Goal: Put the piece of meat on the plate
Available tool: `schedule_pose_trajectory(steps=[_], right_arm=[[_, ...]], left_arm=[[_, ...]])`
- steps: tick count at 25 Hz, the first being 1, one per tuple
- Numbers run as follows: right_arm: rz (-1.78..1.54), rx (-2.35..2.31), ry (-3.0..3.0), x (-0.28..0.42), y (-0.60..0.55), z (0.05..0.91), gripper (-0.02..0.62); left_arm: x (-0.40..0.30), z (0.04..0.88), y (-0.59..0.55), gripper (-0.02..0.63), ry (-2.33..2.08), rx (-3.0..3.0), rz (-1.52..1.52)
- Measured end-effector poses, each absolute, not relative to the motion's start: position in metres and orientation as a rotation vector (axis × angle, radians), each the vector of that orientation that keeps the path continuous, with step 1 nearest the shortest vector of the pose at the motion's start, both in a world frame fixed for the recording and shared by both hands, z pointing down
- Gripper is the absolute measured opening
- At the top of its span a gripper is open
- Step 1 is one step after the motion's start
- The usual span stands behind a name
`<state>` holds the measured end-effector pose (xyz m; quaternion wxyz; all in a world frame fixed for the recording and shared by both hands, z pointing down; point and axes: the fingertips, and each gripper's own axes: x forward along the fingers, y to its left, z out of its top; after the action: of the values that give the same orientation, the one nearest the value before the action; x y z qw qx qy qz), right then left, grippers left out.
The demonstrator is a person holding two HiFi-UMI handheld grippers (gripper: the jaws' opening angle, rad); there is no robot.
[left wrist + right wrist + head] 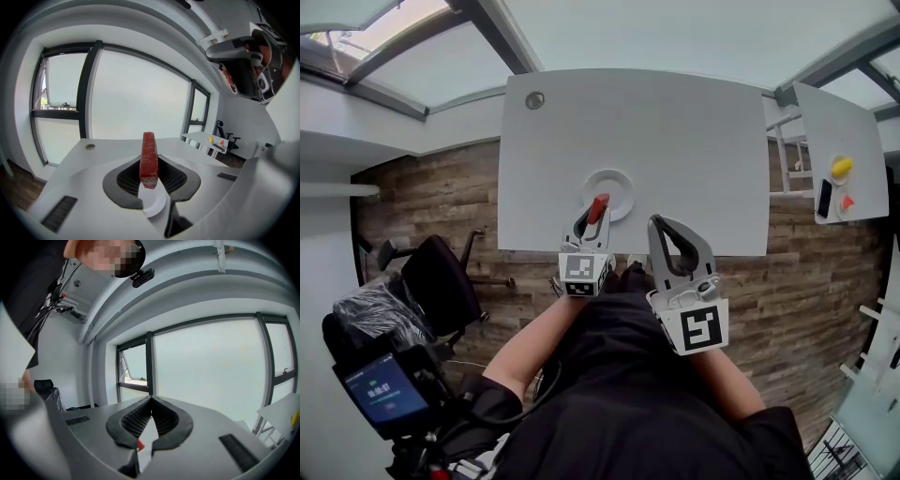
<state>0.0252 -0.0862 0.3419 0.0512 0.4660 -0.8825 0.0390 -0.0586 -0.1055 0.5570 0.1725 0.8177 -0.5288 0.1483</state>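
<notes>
piece of meat (149, 159): pinched on edge in your left gripper (589, 223); long axis runs along the jaws, far end poking past the tips
plate (623, 184): just ahead of and under that claw, on the white table (675, 131); the meat overlaps its near rim from above; contact cannot be told
left claw: narrowly parted; pads pressing the meat's flat sides
right gripper (658, 225): tips pressed together; empty; beside the plate, the farther of your two
next, likely: lower over the plate's middle; then let go

White table (675, 141), wood-plank floor (422, 197), black office chair (441, 281), large dark-framed windows (131, 93), pale daylight, second white table (853, 141) alongside
</notes>
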Motion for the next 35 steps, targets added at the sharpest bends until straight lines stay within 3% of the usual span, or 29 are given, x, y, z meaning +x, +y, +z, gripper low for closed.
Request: schedule_pose_trajectory(steps=[35], right_arm=[[0.088, 1.489, -2.596, 0.026, -0.062, 0.34, 0.005]], left_arm=[[-0.057, 0.64, -0.104, 0.095, -1.367, 2.286, 0.628]])
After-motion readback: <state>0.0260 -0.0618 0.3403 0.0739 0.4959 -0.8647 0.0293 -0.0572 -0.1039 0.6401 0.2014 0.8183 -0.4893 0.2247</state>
